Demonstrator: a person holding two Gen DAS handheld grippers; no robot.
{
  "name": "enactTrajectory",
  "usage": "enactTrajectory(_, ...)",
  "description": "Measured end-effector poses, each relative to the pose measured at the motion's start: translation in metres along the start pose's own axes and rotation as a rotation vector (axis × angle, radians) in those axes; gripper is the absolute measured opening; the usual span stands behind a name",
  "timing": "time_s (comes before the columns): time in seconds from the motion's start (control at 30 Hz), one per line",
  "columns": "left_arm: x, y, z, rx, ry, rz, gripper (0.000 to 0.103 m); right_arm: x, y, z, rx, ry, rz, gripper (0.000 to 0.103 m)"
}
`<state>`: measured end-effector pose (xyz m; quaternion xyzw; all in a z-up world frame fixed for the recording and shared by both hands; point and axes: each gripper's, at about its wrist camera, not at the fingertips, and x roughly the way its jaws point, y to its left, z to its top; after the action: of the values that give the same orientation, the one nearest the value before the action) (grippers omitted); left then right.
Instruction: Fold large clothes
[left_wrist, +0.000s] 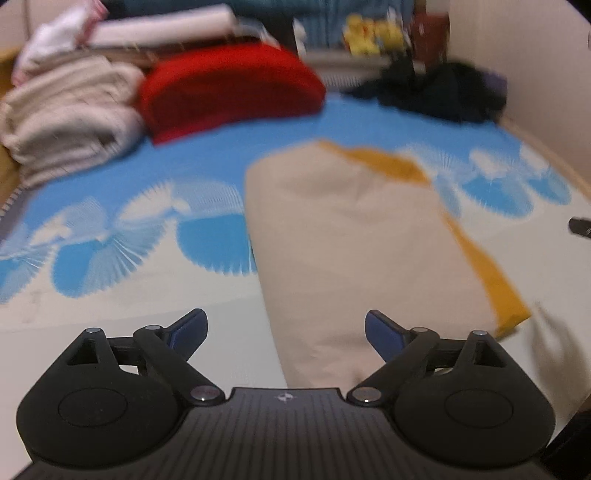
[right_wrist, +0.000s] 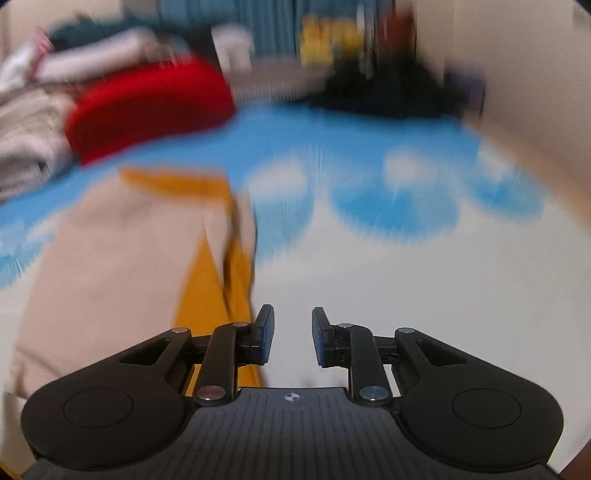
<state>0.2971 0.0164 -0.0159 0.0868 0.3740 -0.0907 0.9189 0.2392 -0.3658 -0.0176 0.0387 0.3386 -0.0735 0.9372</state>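
Here the left wrist view is the sharper one: it shows the garment, a beige fold with a mustard edge along its right side, lying flat on the blue-and-white sheet. It also catches a small dark object at the far right edge, too cut off to identify. The right wrist view is heavily blurred and shows the garment from its other side, at the left of the frame, with more bare sheet to the right.

The left gripper angles down over the near end of the garment, its jaws spread wide with nothing between them. The right gripper also tilts downward, just right of the mustard edge; its jaws stand a little apart, empty, the sheet visible through the gap.

The garment's long axis runs away from both cameras, toward the piles at the far side: a red fold, a stack of cream cloth to its left, and a black heap at the far right.
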Motion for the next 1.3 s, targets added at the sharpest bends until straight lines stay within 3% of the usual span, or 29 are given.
enactTrajectory(0.07,-0.033,-0.012,-0.005,-0.008,-0.074,0.029,0.103,-0.041,0.003,0.003,-0.062,-0.150,-0.010,0.025)
enactTrajectory(0.13,-0.069,-0.028,-0.016,-0.026,-0.150,0.051,0.103,-0.081,0.003,-0.003,-0.084,-0.266,0.006,0.034)
enactTrajectory(0.2,-0.100,-0.050,-0.029,-0.041,-0.192,0.044,0.103,-0.117,0.003,-0.014,-0.076,-0.337,0.030,0.057)
enactTrajectory(0.3,-0.130,-0.073,-0.057,-0.075,-0.220,0.037,0.103,-0.154,0.002,-0.035,-0.058,-0.372,0.058,0.081)
enactTrajectory(0.47,-0.152,-0.097,-0.110,-0.148,-0.225,0.057,0.103,-0.186,0.012,-0.077,-0.054,-0.285,0.098,0.102)
enactTrajectory(0.6,-0.133,-0.103,-0.129,-0.158,-0.126,0.027,0.103,-0.193,0.032,-0.091,-0.064,-0.209,0.100,0.102)
enactTrajectory(0.73,-0.118,-0.100,-0.120,-0.164,-0.171,0.075,0.103,-0.180,0.050,-0.099,-0.117,-0.174,0.085,0.102)
enactTrajectory(0.83,-0.111,-0.097,-0.119,-0.198,-0.162,0.091,0.103,-0.170,0.057,-0.099,-0.112,-0.163,0.073,0.102)
enactTrajectory(1.3,-0.103,-0.096,-0.116,-0.207,-0.151,0.085,0.103,-0.152,0.080,-0.106,-0.127,-0.127,0.104,0.102)
